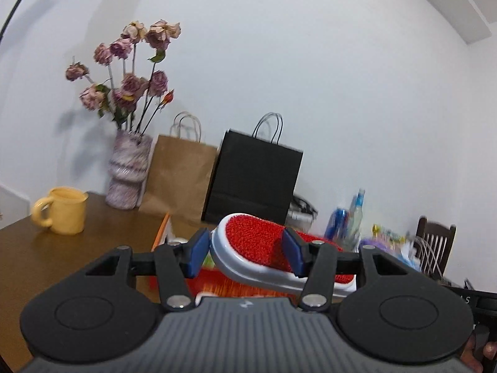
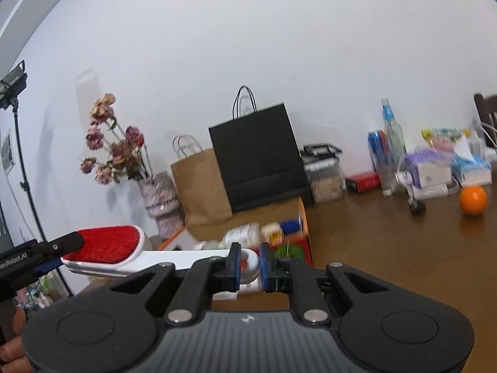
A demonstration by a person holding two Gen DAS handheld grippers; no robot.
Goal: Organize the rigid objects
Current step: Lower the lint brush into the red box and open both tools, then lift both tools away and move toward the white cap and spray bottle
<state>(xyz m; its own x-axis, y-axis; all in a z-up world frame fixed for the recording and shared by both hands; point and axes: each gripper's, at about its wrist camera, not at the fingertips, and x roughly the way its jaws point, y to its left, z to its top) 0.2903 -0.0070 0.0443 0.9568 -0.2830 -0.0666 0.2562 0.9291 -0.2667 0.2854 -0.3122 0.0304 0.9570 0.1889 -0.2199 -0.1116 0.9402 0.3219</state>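
A white lint brush with a red pad (image 1: 257,245) is held in the air between both grippers. My left gripper (image 1: 245,251) is shut on its red head. In the right wrist view the brush (image 2: 124,251) runs from the left gripper (image 2: 49,255) at the left edge to my right gripper (image 2: 249,264), which is shut on the end of its white handle. Below it stands an orange-edged box (image 2: 306,227) with several small items inside.
On the brown table (image 2: 403,248) stand a yellow mug (image 1: 62,209), a vase of dried roses (image 1: 127,171), a brown paper bag (image 1: 180,177), a black paper bag (image 2: 257,155), a clear container (image 2: 326,177), bottles (image 2: 393,143), and an orange (image 2: 472,199). A chair (image 1: 435,242) is at the right.
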